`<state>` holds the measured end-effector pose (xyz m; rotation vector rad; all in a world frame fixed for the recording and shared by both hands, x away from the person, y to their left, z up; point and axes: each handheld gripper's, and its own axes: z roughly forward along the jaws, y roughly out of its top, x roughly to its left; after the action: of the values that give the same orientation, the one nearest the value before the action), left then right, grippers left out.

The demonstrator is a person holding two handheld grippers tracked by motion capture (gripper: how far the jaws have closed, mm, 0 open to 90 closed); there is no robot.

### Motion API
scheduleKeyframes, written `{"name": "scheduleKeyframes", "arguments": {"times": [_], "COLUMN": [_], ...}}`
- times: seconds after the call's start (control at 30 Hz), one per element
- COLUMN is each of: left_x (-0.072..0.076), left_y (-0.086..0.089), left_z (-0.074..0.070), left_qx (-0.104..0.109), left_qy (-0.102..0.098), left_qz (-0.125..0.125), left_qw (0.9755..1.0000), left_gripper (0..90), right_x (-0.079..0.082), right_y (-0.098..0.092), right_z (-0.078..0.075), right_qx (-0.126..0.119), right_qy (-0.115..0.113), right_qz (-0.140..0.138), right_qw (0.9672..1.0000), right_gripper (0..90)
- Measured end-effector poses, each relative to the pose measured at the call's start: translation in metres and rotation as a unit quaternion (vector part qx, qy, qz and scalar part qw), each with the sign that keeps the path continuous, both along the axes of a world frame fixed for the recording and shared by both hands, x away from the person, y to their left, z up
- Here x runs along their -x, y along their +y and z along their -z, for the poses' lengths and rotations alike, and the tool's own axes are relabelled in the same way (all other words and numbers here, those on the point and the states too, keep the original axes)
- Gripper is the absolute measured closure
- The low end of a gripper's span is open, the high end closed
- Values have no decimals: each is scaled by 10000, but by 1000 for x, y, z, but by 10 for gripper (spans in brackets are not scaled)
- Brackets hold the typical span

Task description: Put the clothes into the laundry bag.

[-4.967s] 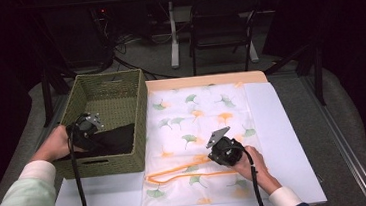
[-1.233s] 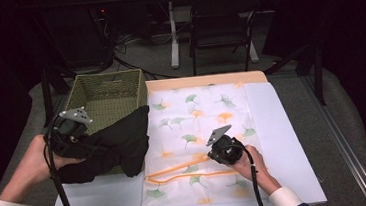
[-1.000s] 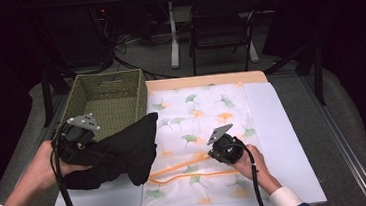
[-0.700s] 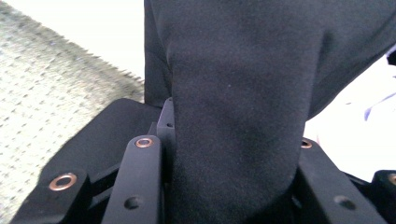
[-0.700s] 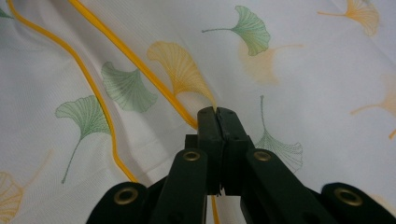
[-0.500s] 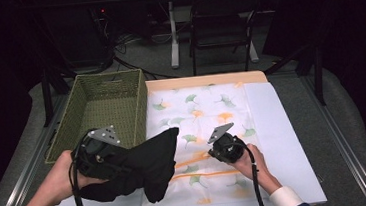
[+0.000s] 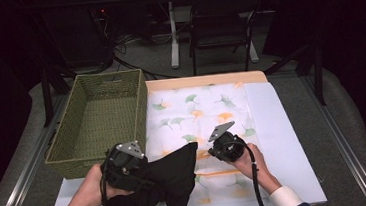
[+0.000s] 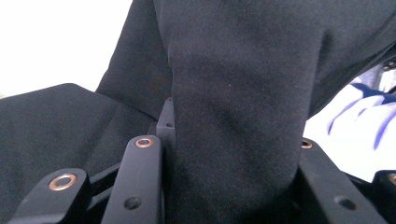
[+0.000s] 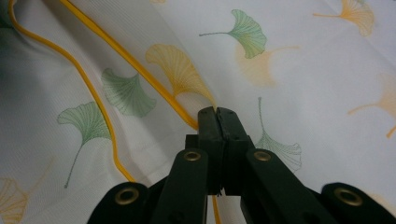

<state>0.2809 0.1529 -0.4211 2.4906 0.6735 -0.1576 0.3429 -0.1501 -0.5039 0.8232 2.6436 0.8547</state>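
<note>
Supporting surface: a table point(image 7: 283, 124) with a white top and a light wooden strip along its far edge.

Resting on it:
- A green woven basket point(image 7: 69, 143), rectangular, at the far left corner, its near wall well short of the near edge.
- A white sheer cloth point(image 7: 197, 117) printed with green and orange ginkgo leaves, spread flat down the middle from the far edge to near the near edge, its left side just beside the basket. An orange-yellow border point(image 9: 93, 100) runs in a loose fold across its near part.
- A black garment point(image 7: 175, 176), bunched at the near left, partly overlapping the cloth's near left corner.

The right strip of the table is bare white.
</note>
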Motion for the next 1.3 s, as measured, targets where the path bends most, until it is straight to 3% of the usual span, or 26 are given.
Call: {"name": "scheduleKeyframes", "arguments": {"times": [0.13, 0.27, 0.33, 0.5, 0.57, 0.7, 0.77, 0.97, 1.07, 1.23, 1.3], "left_x": [-1, -4, -6, -12, -15, -16, -14, -14, -14, -19, -21], "left_y": [-15, -24, -25, -27, -28, -33, -33, -40, -43, -44, -43], "left_z": [18, 36, 40, 30, 34, 59, 68, 74, 76, 74, 67], "left_qx": [18, -66, 70, 409, 534, 216, 224, 66, 40, 12, 142], "left_qy": [179, 218, 246, 107, 179, 450, 584, 611, 615, 639, 643], "left_qz": [-12, -181, -263, -359, -464, -398, -378, 60, 145, -226, -444], "left_qw": [9998, 9996, 9993, 9985, 9973, 9980, 9973, 9981, 9980, 9977, 9968], "left_gripper": [635, 634, 634, 632, 632, 629, 628, 624, 624, 625, 624], "right_x": [0, 0, 0, 0, -1, -2, -1, 0, 0, 2, 3], "right_y": [0, -1, -2, -4, -5, -6, -6, -5, -6, -5, -6], "right_z": [0, -1, -2, -8, -8, -7, -8, -12, -14, -18, -23], "right_qx": [13, -21, -50, -161, -180, -199, -199, -242, -271, -323, -370], "right_qy": [-10, -3, -11, -29, -3, 28, 3, -41, -62, -98, -145], "right_qz": [-13, 20, 33, 57, 86, 124, 115, 152, 195, 173, 156], "right_qw": [10000, 10000, 10000, 9998, 9998, 9997, 9997, 9996, 9994, 9993, 9991], "right_gripper": [896, 896, 896, 896, 896, 897, 897, 898, 898, 898, 898]}}
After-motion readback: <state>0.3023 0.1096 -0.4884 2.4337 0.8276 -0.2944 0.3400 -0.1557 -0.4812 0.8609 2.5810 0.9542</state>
